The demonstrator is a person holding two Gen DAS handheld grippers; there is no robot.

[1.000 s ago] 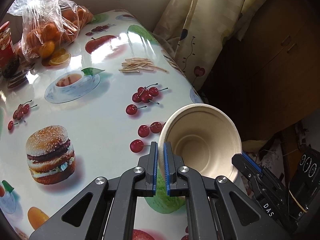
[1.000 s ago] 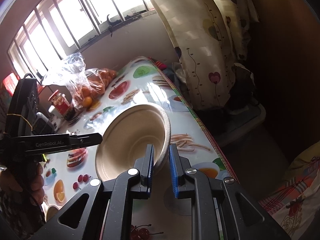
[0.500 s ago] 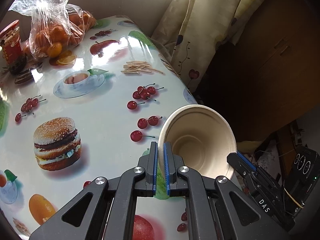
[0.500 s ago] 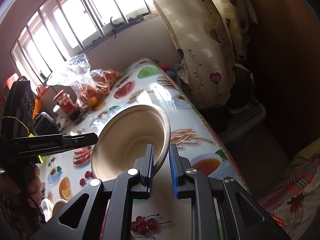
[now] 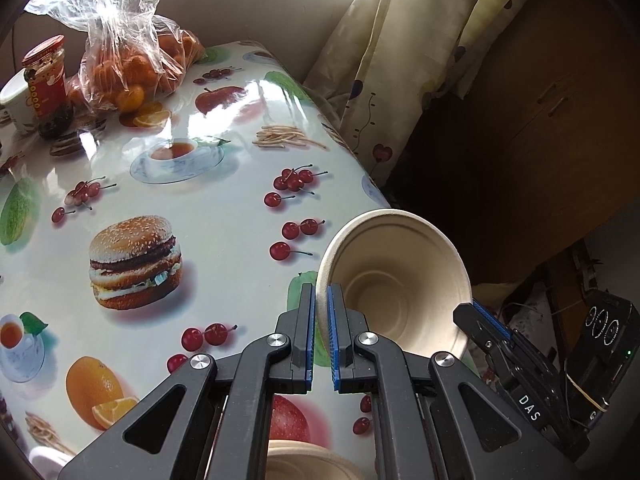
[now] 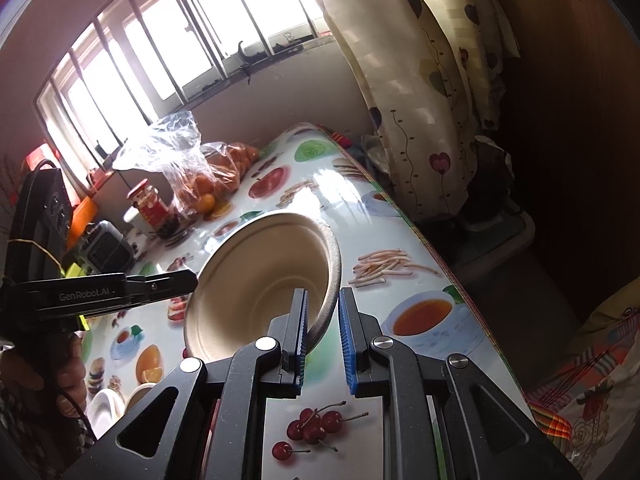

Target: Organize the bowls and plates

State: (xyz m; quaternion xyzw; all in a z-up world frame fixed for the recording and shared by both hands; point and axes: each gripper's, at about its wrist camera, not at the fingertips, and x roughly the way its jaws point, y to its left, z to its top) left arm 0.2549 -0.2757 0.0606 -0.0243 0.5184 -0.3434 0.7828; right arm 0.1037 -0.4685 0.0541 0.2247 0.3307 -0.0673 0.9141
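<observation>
The counter (image 5: 208,200) is the biggest thing here, covered in a glossy cloth printed with a burger, cherries, oranges, fries and teacups. Behind it there's a barred window (image 6: 168,52) and a heart-patterned curtain (image 6: 424,92). At the far end sits a clear plastic bag of oranges (image 5: 132,60), and just beside it a jar with a red label (image 5: 44,84), writing too small to read.

The pale fiber bowl (image 5: 396,284) is held up over the near right edge of the counter, tipped on its side, with a claw on each side of its rim. The left claw (image 5: 319,332) is pinched tight on the rim nearest it. The right claw (image 6: 322,332) has the opposite rim between its blue pads, but the pads look spread, with a clear gap on the right side, so not squeezing.

Readable text: "GenRobot.AI" on the left claw's side in the right wrist view, "DAS" on the right claw in the left wrist view.

Another bowl (image 5: 312,462) of the same stuff peeks in under the left claw.
</observation>
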